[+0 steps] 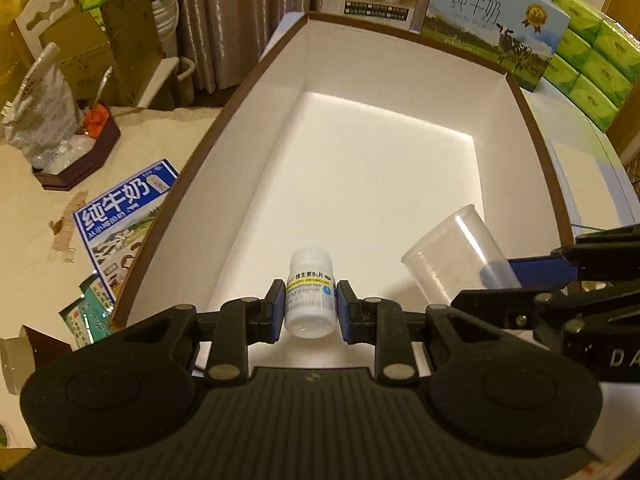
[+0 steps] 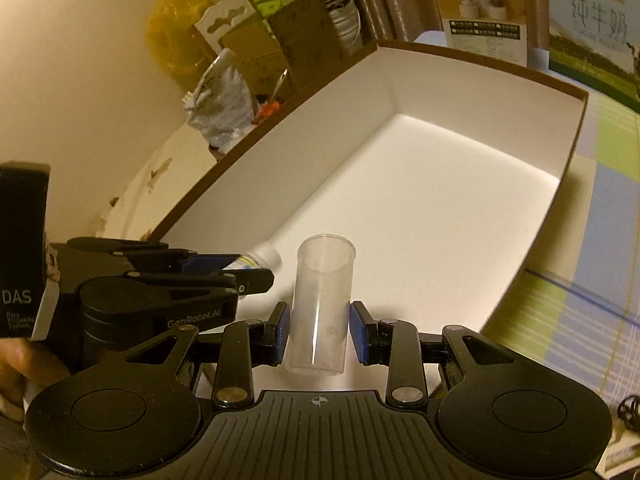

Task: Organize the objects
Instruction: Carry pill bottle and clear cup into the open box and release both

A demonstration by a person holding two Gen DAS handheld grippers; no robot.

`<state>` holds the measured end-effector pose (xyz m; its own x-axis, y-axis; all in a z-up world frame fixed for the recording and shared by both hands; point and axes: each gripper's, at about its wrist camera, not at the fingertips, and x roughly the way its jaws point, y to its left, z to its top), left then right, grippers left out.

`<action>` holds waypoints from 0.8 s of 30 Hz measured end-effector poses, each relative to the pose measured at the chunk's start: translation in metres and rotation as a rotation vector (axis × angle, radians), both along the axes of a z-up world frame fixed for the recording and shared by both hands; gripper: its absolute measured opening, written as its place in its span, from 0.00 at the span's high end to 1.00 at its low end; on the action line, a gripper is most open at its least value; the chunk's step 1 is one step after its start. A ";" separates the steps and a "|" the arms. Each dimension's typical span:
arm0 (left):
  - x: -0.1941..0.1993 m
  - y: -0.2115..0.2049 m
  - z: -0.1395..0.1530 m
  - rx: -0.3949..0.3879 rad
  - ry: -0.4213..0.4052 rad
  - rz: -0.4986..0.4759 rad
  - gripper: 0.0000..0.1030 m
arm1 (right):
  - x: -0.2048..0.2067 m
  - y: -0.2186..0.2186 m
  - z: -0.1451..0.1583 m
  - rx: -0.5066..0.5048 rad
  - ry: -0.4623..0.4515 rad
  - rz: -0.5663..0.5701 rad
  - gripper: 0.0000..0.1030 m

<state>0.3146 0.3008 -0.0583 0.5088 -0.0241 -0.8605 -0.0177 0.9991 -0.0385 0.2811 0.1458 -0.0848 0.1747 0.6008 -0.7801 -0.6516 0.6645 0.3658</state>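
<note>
Left wrist view, nearest the lens: the left gripper [image 1: 310,307] is closed narrowly on a small white pill bottle [image 1: 310,296], its blue pads pressing the labelled sides, the cap pointing away from the camera and the base toward it. The bottle hangs over the near end of a large open box [image 1: 532,128], white inside with a brown rim. To the right, the right gripper [image 1: 516,276] enters from the frame edge and holds a clear plastic cup [image 1: 452,256], tilted with its mouth toward the left and near side, also above the box floor.

Right wrist view, nearest the lens: the right gripper [image 2: 319,330] clasps the clear plastic cup [image 2: 320,304] between its blue pads, mouth pointing away from the camera. The cup is over the near part of the open box [image 2: 576,136]. Just to the left, the left gripper [image 2: 236,270] shows from the side with the pill bottle [image 2: 260,260] projecting from its fingers; a person's hand [image 2: 24,368] is at the left edge.

Farther out in the left wrist view: a blue milk carton [image 1: 124,216] lies flat on the table left of the box; a dark tray with a crumpled bag [image 1: 44,104] stands beyond it. Behind the far wall of the box stand a pale blue milk case [image 1: 496,20] and stacked green tissue packs [image 1: 592,56].
</note>
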 end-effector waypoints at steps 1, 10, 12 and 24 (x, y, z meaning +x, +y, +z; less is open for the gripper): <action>0.001 0.001 -0.002 0.003 0.005 -0.001 0.78 | -0.001 0.001 -0.001 -0.009 -0.005 -0.001 0.71; 0.005 0.002 0.001 0.035 -0.015 -0.041 0.62 | 0.000 0.010 -0.005 -0.051 -0.047 0.002 0.71; 0.005 0.002 0.003 0.043 -0.020 -0.045 0.54 | -0.001 0.010 -0.004 -0.046 -0.052 0.001 0.71; -0.003 0.001 0.019 0.065 -0.035 -0.058 0.36 | -0.015 0.000 0.012 -0.041 -0.112 0.007 0.46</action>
